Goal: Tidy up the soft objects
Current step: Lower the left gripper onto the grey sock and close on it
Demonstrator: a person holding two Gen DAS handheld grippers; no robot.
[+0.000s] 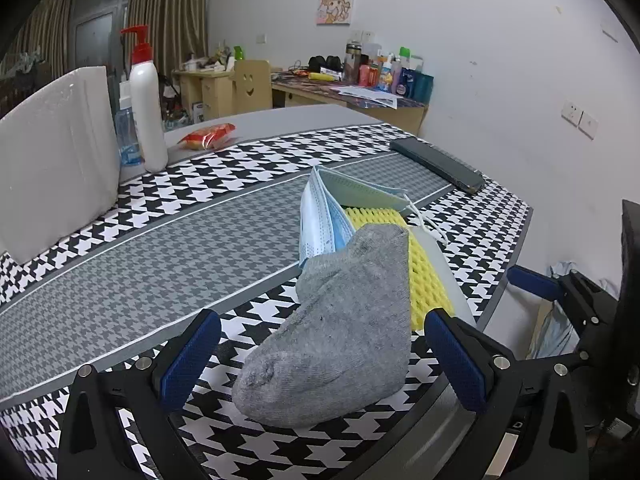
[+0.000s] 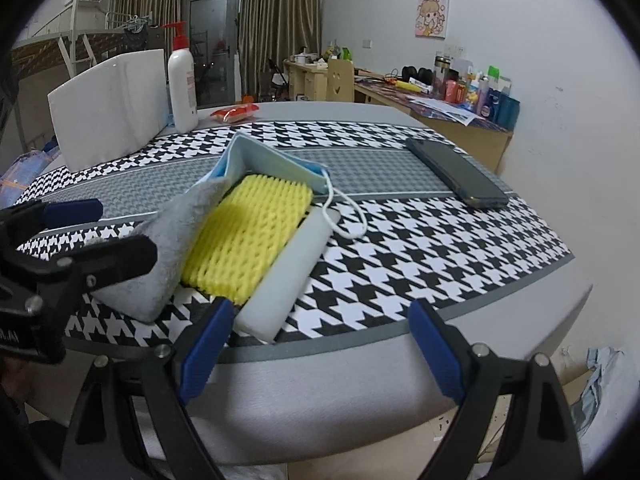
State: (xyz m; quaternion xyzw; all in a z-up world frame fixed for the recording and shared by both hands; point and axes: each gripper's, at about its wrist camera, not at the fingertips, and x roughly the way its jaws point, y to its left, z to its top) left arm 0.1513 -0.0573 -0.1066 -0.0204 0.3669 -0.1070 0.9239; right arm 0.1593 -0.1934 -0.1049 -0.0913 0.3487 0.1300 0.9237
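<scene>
1. Blue-padded fingers of our left gripper (image 1: pixel 322 360) are standing wide on either side of the grey sock (image 1: pixel 344 320) without pressing it.
2. We are seeing the sock lying limp, overlapping a yellow foam net (image 2: pixel 248 236) and a blue face mask (image 1: pixel 320 224), near the table's front edge (image 2: pixel 360 364).
3. Our right gripper (image 2: pixel 316 348) is gaping wide, holding nothing, over that edge by the white foam block (image 2: pixel 284 276).
4. We are finding open houndstooth cloth (image 2: pixel 400 240) to the right, before a dark phone (image 2: pixel 456 172).

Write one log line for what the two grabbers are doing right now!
left gripper: open, straddling grey sock | right gripper: open, empty, by white foam block | yellow foam net: between sock and block
</scene>
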